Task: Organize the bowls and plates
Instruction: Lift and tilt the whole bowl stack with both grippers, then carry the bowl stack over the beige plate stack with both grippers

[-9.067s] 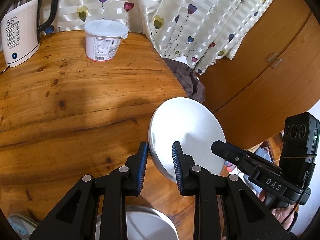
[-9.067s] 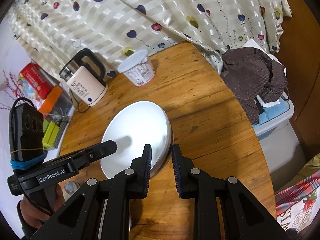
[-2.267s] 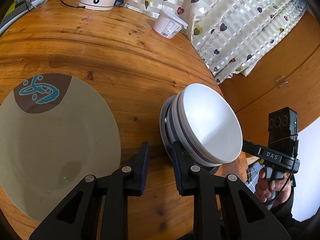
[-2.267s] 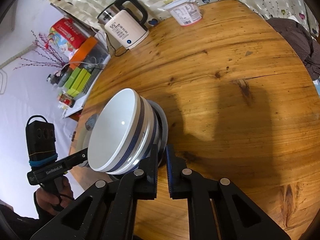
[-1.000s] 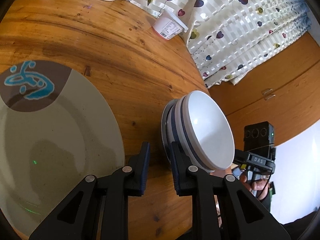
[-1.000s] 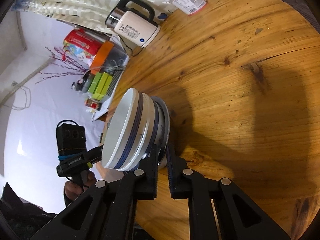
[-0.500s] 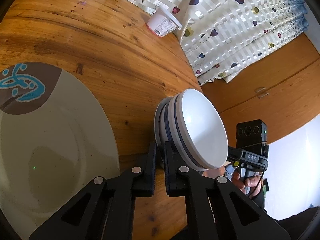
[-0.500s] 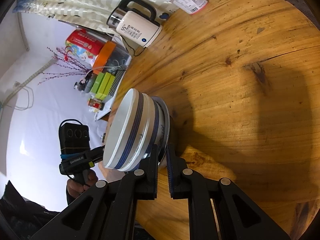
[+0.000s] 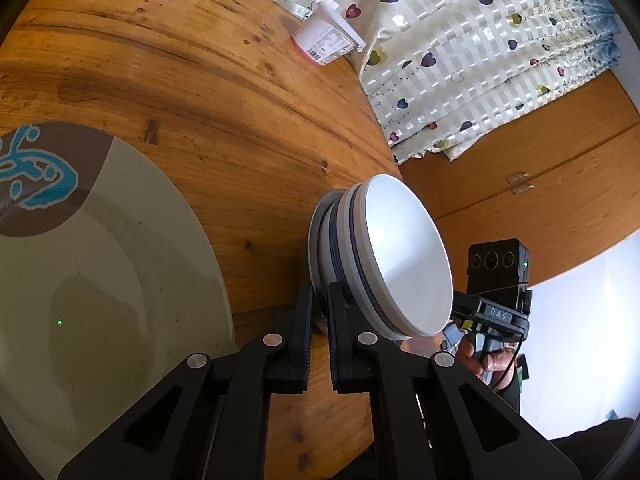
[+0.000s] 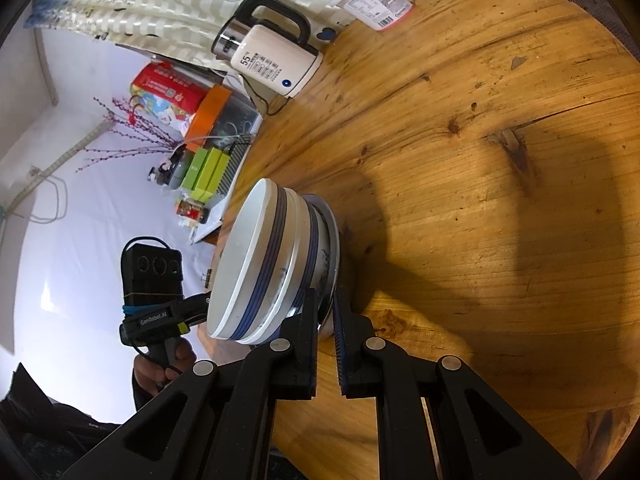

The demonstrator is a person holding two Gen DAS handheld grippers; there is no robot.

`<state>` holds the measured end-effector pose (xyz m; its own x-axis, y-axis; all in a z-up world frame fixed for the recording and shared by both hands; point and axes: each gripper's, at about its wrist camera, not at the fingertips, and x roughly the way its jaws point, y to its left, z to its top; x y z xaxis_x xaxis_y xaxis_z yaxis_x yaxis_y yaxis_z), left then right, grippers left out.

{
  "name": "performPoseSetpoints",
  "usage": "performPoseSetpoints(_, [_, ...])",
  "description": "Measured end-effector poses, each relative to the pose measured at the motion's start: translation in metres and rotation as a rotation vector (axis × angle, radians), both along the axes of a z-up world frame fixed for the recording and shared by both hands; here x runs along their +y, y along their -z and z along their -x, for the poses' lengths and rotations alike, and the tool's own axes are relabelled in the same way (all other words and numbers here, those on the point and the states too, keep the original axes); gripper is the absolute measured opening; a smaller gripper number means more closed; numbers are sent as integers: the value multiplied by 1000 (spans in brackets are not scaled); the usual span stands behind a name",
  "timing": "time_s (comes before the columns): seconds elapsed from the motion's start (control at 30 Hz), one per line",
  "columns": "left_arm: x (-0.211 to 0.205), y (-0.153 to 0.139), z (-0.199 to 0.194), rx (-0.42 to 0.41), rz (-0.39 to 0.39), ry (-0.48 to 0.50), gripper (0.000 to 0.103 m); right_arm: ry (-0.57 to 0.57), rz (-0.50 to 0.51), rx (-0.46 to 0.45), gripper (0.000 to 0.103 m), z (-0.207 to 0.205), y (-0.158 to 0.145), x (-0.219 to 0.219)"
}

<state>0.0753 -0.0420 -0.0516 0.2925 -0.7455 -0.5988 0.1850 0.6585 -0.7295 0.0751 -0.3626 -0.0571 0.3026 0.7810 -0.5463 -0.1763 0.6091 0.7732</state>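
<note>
A stack of two white bowls with blue bands [image 9: 404, 256] sits on a small plate [image 9: 316, 240] on the wooden table. My left gripper [image 9: 319, 312] is shut on the plate's rim from one side. My right gripper [image 10: 327, 312] is shut on the rim of the same plate [image 10: 332, 240] from the opposite side, with the bowls [image 10: 256, 264] above it. A large beige plate [image 9: 100, 288] with a brown and blue pattern lies on the table to the left of the stack.
A white kettle [image 10: 272, 56] and a white yoghurt tub [image 10: 378, 0] stand at the far side of the round table [image 10: 500, 160]. A heart-patterned curtain [image 9: 480, 48] hangs behind. The table edge runs close beside the stack. Boxes and clutter [image 10: 200, 168] lie beyond the table.
My left gripper has closed on the small plate's rim; one second ago its jaws stood wider apart. The right gripper has stayed shut on the opposite rim. The stack has not shifted.
</note>
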Motion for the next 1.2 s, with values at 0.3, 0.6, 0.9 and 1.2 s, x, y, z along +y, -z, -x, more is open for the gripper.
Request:
performPoseSetpoints(0.3, [-4, -1, 3, -11, -13, -5, 5, 9, 11, -5, 9, 0, -3, 0])
performPoseSetpoints(0.6, [-6, -4, 4, -14, -24, -8, 5, 20, 16, -13, 8, -2, -7, 2])
performPoseSetpoints(0.9, [-6, -9, 5, -25, -25, -6, 5, 26, 17, 3, 8, -3, -2, 2])
performPoseSetpoints(1.2, [-3, -14, 5, -34, -24, -11, 5, 24, 23, -4, 8, -4, -2, 3])
